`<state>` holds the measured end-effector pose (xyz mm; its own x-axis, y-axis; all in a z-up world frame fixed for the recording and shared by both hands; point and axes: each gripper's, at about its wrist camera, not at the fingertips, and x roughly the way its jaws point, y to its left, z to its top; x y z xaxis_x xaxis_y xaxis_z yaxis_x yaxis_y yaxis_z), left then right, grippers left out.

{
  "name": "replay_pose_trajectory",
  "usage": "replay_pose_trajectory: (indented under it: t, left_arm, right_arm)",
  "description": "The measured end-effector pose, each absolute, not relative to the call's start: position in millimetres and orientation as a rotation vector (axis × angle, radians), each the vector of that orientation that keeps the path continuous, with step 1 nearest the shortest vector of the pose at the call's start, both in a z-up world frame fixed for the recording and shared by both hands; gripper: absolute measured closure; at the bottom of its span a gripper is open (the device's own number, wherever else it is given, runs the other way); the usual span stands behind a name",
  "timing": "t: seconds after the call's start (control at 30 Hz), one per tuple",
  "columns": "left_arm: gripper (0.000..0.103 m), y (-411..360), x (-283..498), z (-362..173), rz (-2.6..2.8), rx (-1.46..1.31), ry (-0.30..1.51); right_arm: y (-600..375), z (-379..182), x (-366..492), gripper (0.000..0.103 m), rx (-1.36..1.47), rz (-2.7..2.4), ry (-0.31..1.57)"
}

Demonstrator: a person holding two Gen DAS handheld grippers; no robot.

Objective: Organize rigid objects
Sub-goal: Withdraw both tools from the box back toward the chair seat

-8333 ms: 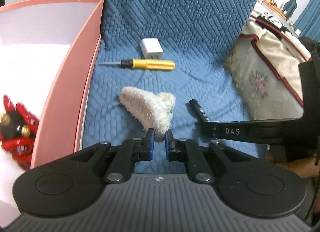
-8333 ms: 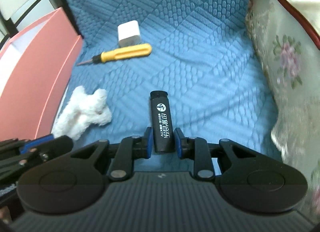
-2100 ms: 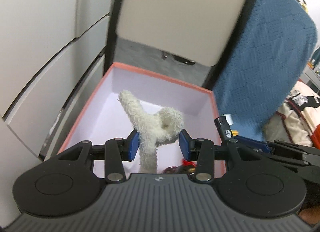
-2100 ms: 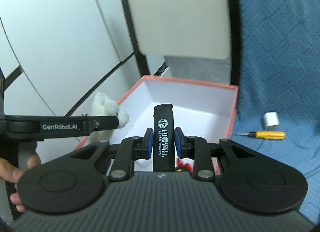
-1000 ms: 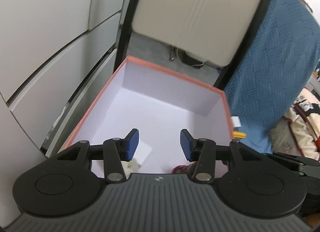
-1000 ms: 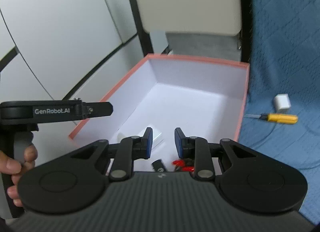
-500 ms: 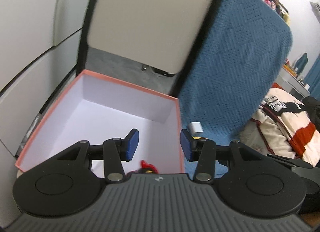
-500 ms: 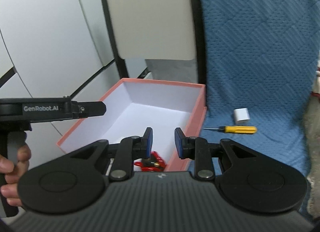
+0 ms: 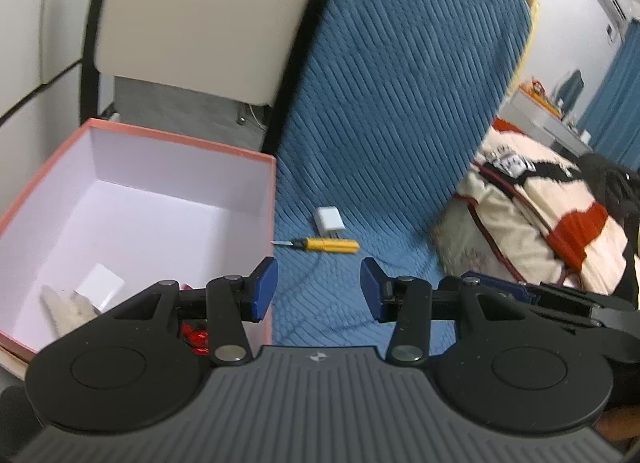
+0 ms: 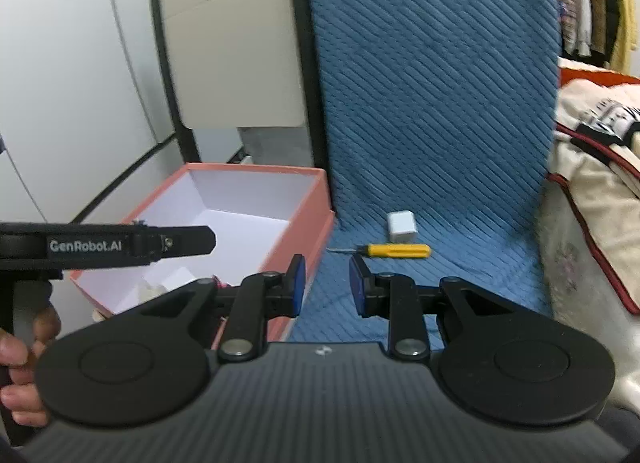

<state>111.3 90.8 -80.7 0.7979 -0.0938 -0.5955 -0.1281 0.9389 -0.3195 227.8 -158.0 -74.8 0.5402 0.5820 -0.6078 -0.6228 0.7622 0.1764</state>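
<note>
Pink box (image 9: 270,199) off to my left with the white plush (image 9: 70,309) down inside, my left claw (image 9: 318,289) gaping empty, screwdriver (image 9: 330,244) and charger (image 9: 329,220) dead ahead, right claw (image 10: 326,287) parted, holding nothing.

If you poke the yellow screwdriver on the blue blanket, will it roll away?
Probably only a little. The yellow screwdriver has a rounded handle, so it could roll sideways, but the ribbed blue blanket would likely slow it. The white charger lies just behind it and might block rolling that way. It looks stiff and light, so it should lift without bending.
</note>
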Motion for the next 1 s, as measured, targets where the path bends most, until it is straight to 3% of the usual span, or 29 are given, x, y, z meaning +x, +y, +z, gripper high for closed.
replay_pose_trajectory:
  t: [1.0]
  left_arm:
    - [0.051, 18, 140, -149, -0.005, -0.32, 0.69]
  right_arm:
    - [-241, -130, 248, 0.074, -0.008, 0.609, 0.683]
